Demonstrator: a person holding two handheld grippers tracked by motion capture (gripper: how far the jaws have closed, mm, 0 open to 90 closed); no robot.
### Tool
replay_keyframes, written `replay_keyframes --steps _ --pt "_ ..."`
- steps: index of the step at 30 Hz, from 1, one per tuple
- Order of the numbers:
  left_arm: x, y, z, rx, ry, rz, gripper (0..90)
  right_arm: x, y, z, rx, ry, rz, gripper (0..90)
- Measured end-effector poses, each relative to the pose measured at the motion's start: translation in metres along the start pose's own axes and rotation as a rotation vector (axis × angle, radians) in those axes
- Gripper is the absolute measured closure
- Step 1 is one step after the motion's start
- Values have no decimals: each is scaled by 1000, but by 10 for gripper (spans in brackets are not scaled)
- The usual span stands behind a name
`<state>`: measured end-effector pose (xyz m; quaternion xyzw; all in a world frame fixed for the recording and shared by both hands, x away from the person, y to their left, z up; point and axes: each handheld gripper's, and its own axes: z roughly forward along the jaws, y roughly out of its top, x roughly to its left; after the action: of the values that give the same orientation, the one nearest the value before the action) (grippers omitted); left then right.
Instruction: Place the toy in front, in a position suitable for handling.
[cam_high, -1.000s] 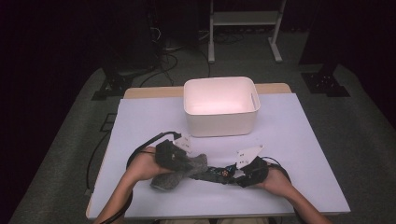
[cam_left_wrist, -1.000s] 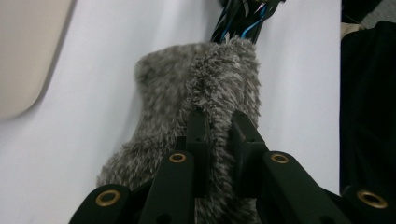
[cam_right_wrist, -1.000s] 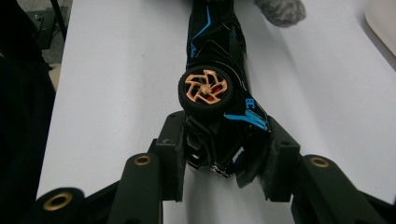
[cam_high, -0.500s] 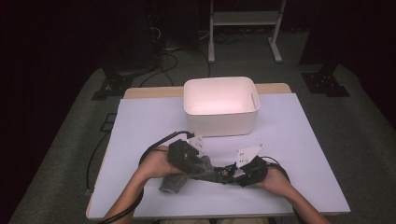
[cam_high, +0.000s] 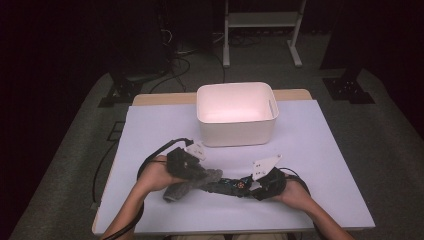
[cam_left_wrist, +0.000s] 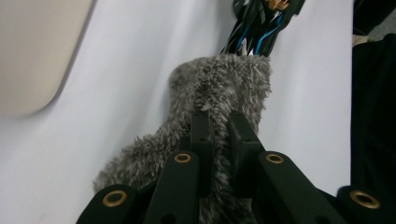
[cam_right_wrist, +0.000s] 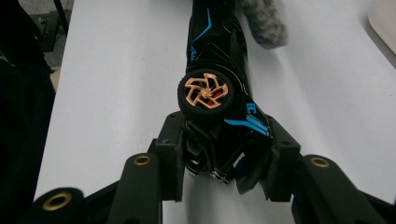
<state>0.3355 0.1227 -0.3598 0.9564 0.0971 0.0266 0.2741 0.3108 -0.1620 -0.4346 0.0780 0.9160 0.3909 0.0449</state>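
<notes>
A grey fuzzy cloth (cam_high: 189, 186) (cam_left_wrist: 210, 95) lies on the white table near its front edge. My left gripper (cam_high: 196, 174) (cam_left_wrist: 217, 123) is shut on the cloth, pinching a fold of it. A black toy car (cam_high: 231, 186) (cam_right_wrist: 217, 56) with blue stripes and a copper wheel lies on its side, its far end touching the cloth. My right gripper (cam_high: 254, 188) (cam_right_wrist: 224, 154) is shut on the car's rear end.
A white plastic bin (cam_high: 236, 114) stands at the back middle of the table (cam_high: 320, 150), its corner at the upper left of the left gripper view (cam_left_wrist: 32, 51). Dark floor, cables and a metal stand lie beyond.
My left gripper has moved right and forward with the cloth, bringing it up against the car. The right gripper and the car have stayed in place.
</notes>
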Motion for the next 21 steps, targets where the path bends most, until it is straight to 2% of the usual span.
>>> replay_keyframes --steps 3,5,9,13,15,18,21 --pt "0 -3 -3 -18 -15 -11 829 0 0 0 2 1 -1 572" --pt "-2 1 1 -15 -29 6 830 1 2 1 4 -4 -4 572" --pt "-12 21 14 -24 -63 66 831 2 5 4 9 -12 -17 572" --pt "-21 47 27 -41 -99 121 831 3 7 7 4 -16 -23 572" --pt "-26 63 38 -34 -116 161 831 4 9 10 0 -16 -30 572" --pt "-30 74 53 3 -115 182 830 4 10 11 -3 -14 -28 572" --pt "-30 74 52 6 -110 178 830 5 10 11 -3 -18 -25 572"
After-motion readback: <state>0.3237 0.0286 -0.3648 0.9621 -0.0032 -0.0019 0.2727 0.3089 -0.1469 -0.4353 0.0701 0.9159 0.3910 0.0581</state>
